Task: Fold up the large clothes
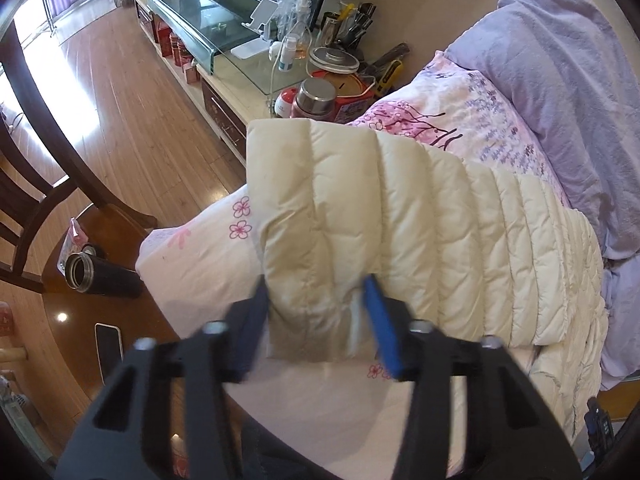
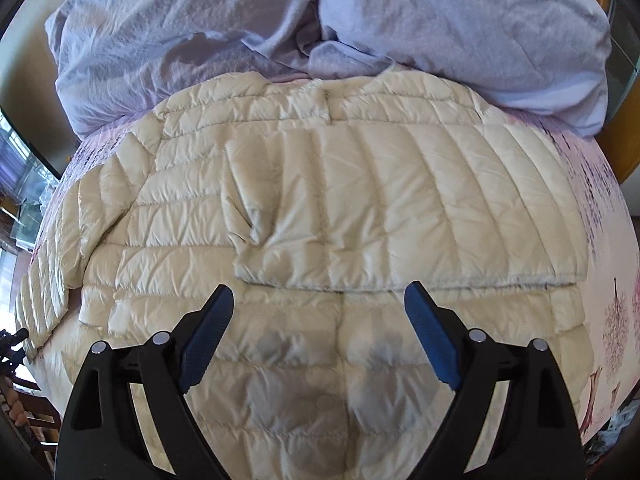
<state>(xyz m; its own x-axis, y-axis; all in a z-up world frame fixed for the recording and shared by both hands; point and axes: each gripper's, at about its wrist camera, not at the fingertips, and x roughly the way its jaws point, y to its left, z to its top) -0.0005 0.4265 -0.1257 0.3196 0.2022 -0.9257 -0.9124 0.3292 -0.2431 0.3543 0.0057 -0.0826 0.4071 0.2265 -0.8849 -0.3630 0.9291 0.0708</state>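
Cream quilted jacket [image 2: 320, 208] lies spread on a bed covered by a floral sheet [image 1: 460, 116], with a lilac duvet [image 2: 360, 20] bunched behind it. One sleeve [image 2: 360, 216] is folded across the jacket's body. The right tongs [image 2: 318, 308] hover above the lower body of the jacket, blades wide apart and touching nothing. The left tongs [image 1: 316, 296] are closed on the cuff end of the other sleeve [image 1: 320, 220], its padded fabric pinched between the blue pads [image 1: 380, 320]. A dark flask [image 1: 100, 276] lies beside the bed.
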